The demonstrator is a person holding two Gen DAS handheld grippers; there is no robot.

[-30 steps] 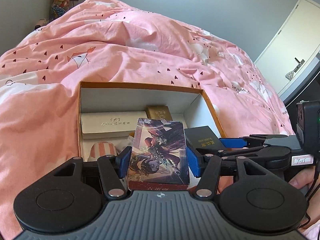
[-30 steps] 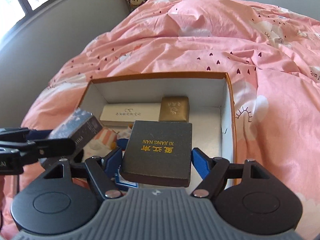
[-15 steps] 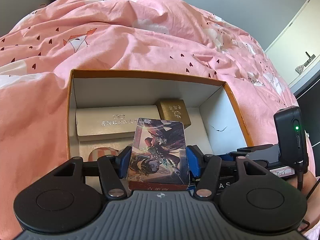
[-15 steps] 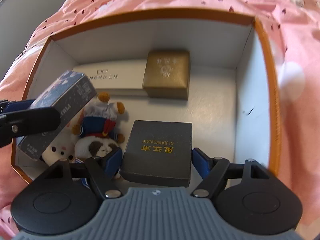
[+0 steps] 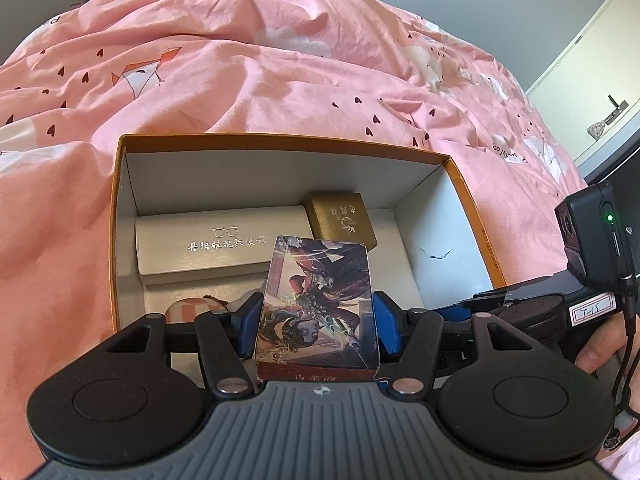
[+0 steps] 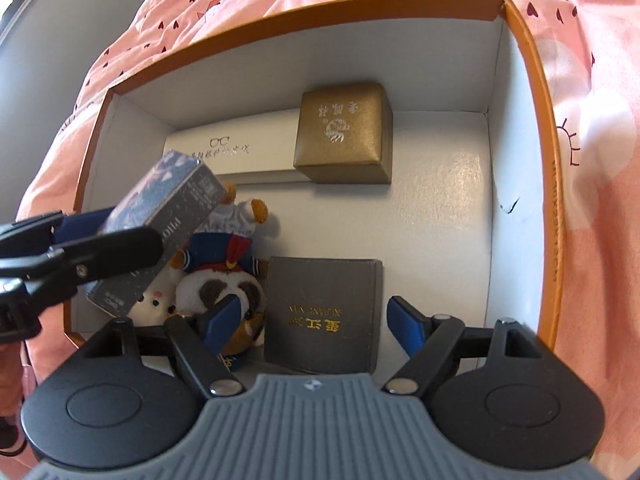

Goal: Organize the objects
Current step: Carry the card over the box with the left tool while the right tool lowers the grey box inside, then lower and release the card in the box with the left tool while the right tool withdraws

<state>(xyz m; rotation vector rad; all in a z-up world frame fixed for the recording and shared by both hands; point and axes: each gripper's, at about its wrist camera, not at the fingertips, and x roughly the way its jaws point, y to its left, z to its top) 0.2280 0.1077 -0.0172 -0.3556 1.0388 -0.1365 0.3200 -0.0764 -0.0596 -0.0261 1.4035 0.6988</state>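
Note:
My left gripper (image 5: 319,314) is shut on an illustrated card box (image 5: 316,292), held upright over the near left part of an orange-rimmed carton (image 5: 280,140). The right wrist view shows that card box (image 6: 160,216) tilted above two plush toys (image 6: 224,264). My right gripper (image 6: 312,320) is low inside the carton (image 6: 320,8) and open. A dark grey box with gold lettering (image 6: 324,312) lies flat on the carton floor between its blue pads (image 6: 220,320), with a gap on each side.
A gold box (image 6: 344,132) and a long white glasses case (image 6: 240,152) lie along the carton's far wall. The carton's right half shows bare white floor. A pink duvet (image 5: 240,60) surrounds the carton. A door (image 5: 592,80) stands at the far right.
Both grippers have come down toward the carton. The right one dropped inside it, and the dark grey box now rests on the floor with the pads off its sides.

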